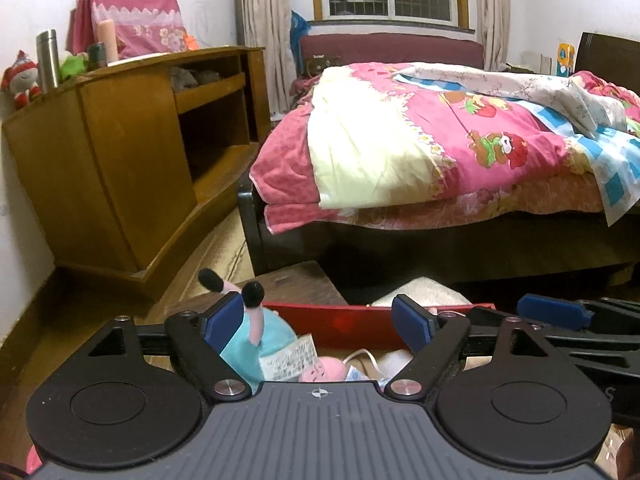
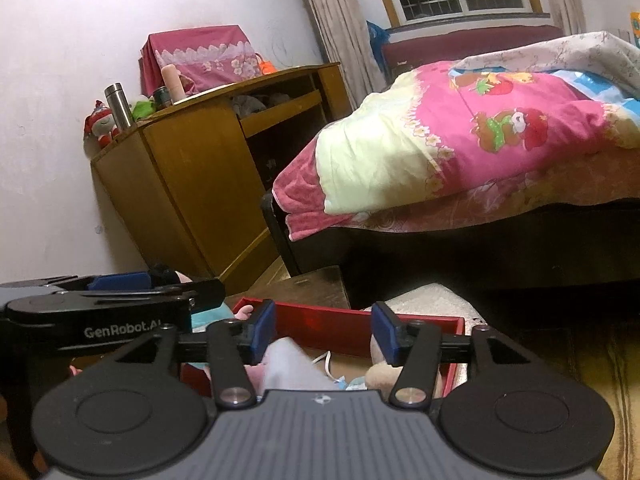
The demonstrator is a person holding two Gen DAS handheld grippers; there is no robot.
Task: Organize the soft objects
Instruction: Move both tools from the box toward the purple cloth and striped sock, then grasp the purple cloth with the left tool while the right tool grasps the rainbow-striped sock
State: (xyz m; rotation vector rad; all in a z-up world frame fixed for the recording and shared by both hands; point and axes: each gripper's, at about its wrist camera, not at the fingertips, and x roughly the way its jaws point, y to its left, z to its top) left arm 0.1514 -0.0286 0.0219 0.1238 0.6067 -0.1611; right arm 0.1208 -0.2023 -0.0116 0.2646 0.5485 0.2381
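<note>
A red box (image 1: 360, 318) sits on the floor just below both grippers; it also shows in the right wrist view (image 2: 340, 322). Soft toys lie in it. A plush in a teal dress (image 1: 260, 340) with pink legs and black feet lies upside down at the box's left, against the left pad of my left gripper (image 1: 320, 324), which is open. A pink plush piece (image 1: 324, 370) lies beside it. My right gripper (image 2: 324, 330) is open above the box; a beige plush (image 2: 380, 376) lies by its right finger and a pale lilac soft piece (image 2: 288, 364) by its left.
A bed (image 1: 460, 140) with a pink cartoon quilt fills the right. A wooden cabinet (image 1: 132, 152) stands at the left, with a steel flask (image 1: 47, 60) and a red plush (image 1: 22, 78) on top. A dark wooden stool (image 1: 296, 284) and a white cushion (image 1: 424, 292) lie behind the box.
</note>
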